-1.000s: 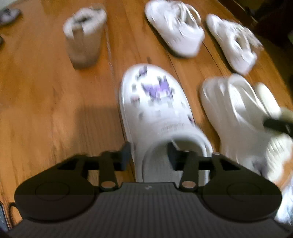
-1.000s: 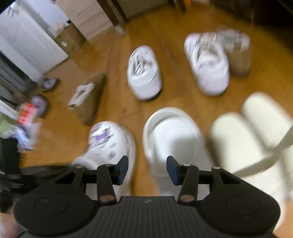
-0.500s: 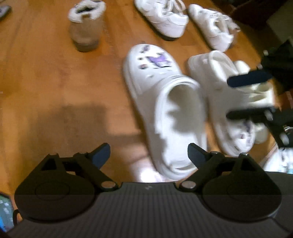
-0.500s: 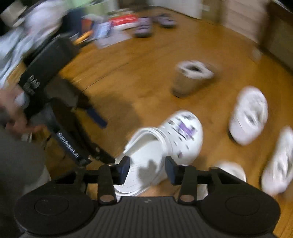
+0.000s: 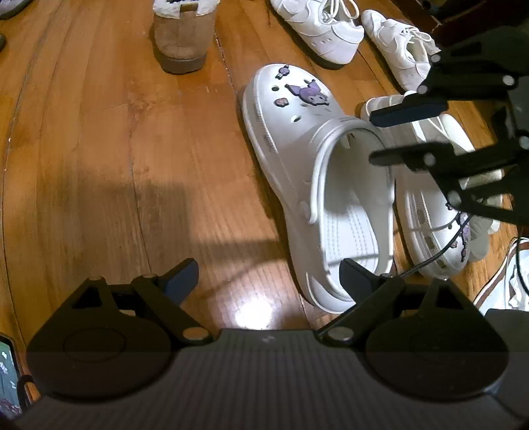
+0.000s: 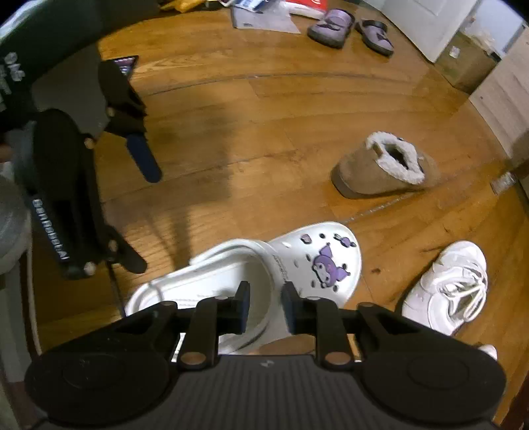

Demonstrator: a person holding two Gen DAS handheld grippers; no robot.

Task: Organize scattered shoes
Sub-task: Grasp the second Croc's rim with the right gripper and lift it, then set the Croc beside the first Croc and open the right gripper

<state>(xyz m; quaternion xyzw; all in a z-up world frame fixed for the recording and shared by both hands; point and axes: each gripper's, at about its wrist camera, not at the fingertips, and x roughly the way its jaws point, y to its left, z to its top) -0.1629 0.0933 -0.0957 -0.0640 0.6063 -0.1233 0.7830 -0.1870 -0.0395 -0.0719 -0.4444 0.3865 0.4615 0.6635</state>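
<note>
Since a second ago, the left tool [image 5: 267, 276] has let go of the white clog [image 5: 317, 185] and backed off; its jaws now stand spread wide over bare wooden floor [image 5: 99, 149], the clog's heel just beside its right finger. Meanwhile the right tool [image 6: 264, 306] has swung round over the same clog, jaws just closing, nearly together either side of the clog's rim; whether they pinch it I cannot tell. Its twin clog [image 5: 439, 231] lies alongside. A tan boot [image 6: 386, 168] and white sneakers [image 5: 317, 26] sit beyond.

white clog [image 5: 317, 185] with purple charms, tan boot [image 5: 182, 43], white sneaker [image 5: 317, 26]
</note>
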